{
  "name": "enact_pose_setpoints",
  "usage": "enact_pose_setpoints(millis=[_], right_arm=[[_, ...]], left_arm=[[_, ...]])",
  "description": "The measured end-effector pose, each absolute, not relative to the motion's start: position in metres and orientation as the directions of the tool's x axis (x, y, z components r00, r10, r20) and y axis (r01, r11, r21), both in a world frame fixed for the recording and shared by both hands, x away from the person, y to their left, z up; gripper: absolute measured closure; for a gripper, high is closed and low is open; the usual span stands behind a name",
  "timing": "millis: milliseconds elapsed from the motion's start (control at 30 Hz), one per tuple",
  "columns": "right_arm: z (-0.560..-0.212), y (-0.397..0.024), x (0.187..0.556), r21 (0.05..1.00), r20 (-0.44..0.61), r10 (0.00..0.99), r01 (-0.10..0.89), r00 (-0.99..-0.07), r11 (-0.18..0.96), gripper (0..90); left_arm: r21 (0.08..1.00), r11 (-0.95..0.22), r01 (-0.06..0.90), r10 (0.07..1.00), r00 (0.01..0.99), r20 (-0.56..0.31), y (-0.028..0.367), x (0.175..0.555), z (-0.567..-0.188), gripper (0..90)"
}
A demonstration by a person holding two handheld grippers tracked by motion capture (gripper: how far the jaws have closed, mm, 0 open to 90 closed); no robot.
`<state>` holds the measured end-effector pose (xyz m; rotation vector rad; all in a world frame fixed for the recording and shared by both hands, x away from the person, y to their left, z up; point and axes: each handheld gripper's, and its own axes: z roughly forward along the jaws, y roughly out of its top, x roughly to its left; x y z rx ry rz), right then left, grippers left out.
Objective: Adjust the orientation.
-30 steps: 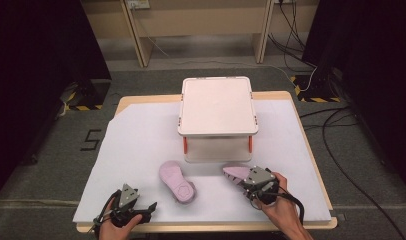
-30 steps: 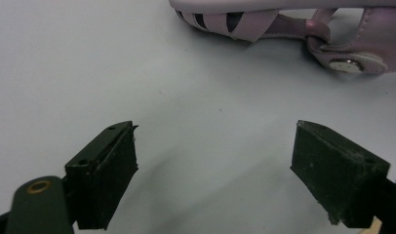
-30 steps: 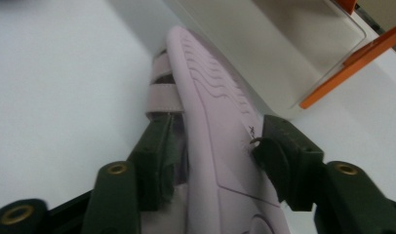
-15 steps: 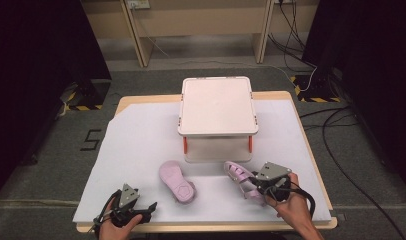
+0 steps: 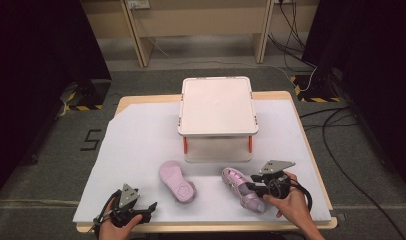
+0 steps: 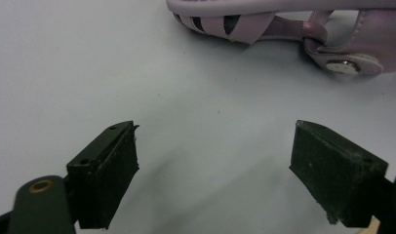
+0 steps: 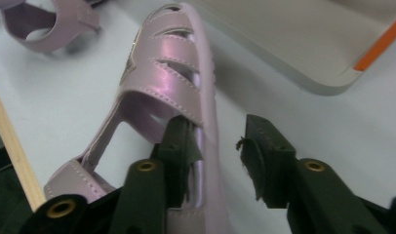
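Two pink sandals lie on the white sheet in front of a box. The left sandal (image 5: 177,181) lies sole up; its strap side shows ahead of my left gripper (image 6: 293,19). My left gripper (image 5: 150,206) (image 6: 213,165) rests open near the front edge, with nothing between its jaws. The right sandal (image 5: 240,189) (image 7: 167,73) sits upright. My right gripper (image 5: 252,188) (image 7: 218,146) straddles its side wall, one jaw inside the shoe and the other standing off outside. Its jaws have just been opening, with the sandal's wall still between them.
A white lidded box (image 5: 217,107) (image 7: 293,39) with orange clips stands mid-table behind the sandals. The white sheet (image 5: 136,145) covers most of the wooden table, whose front edge (image 7: 10,146) runs close by my right gripper. Dark cabinets and floor cables surround the table.
My right gripper has shifted to the right with the right sandal, which now lies lengthwise on the sheet. The left gripper and the left sandal have stayed put.
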<state>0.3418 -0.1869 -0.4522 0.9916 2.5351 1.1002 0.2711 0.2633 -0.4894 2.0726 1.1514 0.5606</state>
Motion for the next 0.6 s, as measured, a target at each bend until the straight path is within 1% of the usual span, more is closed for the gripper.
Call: enact_pose_setpoints(millis=[33, 67, 100, 133, 167, 267, 300, 367, 600], right_arm=[[-0.452, -0.189, 0.343, 0.712, 0.082, 0.662, 0.509, -0.745, 0.484, 56.4], [-0.452, -0.189, 0.343, 0.712, 0.082, 0.662, 0.509, -0.745, 0.484, 56.4], [-0.451, -0.193, 0.344, 0.722, 0.079, 0.676, 0.509, -0.733, 0.468, 53.5], [-0.451, -0.193, 0.344, 0.722, 0.079, 0.676, 0.509, -0.733, 0.468, 53.5], [-0.448, -0.197, 0.345, 0.727, 0.065, 0.686, 0.506, -0.725, 0.465, 51.5], [-0.447, -0.200, 0.346, 0.730, 0.056, 0.689, 0.500, -0.723, 0.465, 51.4], [-0.445, -0.205, 0.347, 0.747, 0.068, 0.699, 0.501, -0.712, 0.438, 50.9], [-0.442, -0.210, 0.348, 0.757, 0.067, 0.709, 0.498, -0.702, 0.423, 51.1], [-0.438, -0.231, 0.351, 0.770, 0.046, 0.749, 0.501, -0.661, 0.395, 50.8]], left_arm=[[0.743, -0.368, 0.559, 0.857, 0.514, 0.038, 0.263, 0.271, -0.490, 16.9], [0.743, -0.368, 0.559, 0.857, 0.514, 0.038, 0.263, 0.271, -0.490, 16.9], [0.743, -0.367, 0.560, 0.858, 0.513, 0.037, 0.263, 0.271, -0.490, 16.9], [0.743, -0.368, 0.559, 0.857, 0.513, 0.038, 0.263, 0.271, -0.490, 16.9], [0.745, -0.367, 0.558, 0.857, 0.514, 0.038, 0.263, 0.271, -0.489, 16.9], [0.741, -0.370, 0.560, 0.856, 0.515, 0.038, 0.263, 0.271, -0.490, 16.9], [0.740, -0.371, 0.561, 0.856, 0.516, 0.039, 0.263, 0.271, -0.490, 16.9], [0.743, -0.370, 0.558, 0.856, 0.515, 0.040, 0.263, 0.271, -0.489, 16.9], [0.745, -0.368, 0.557, 0.856, 0.515, 0.038, 0.263, 0.271, -0.489, 16.9]])
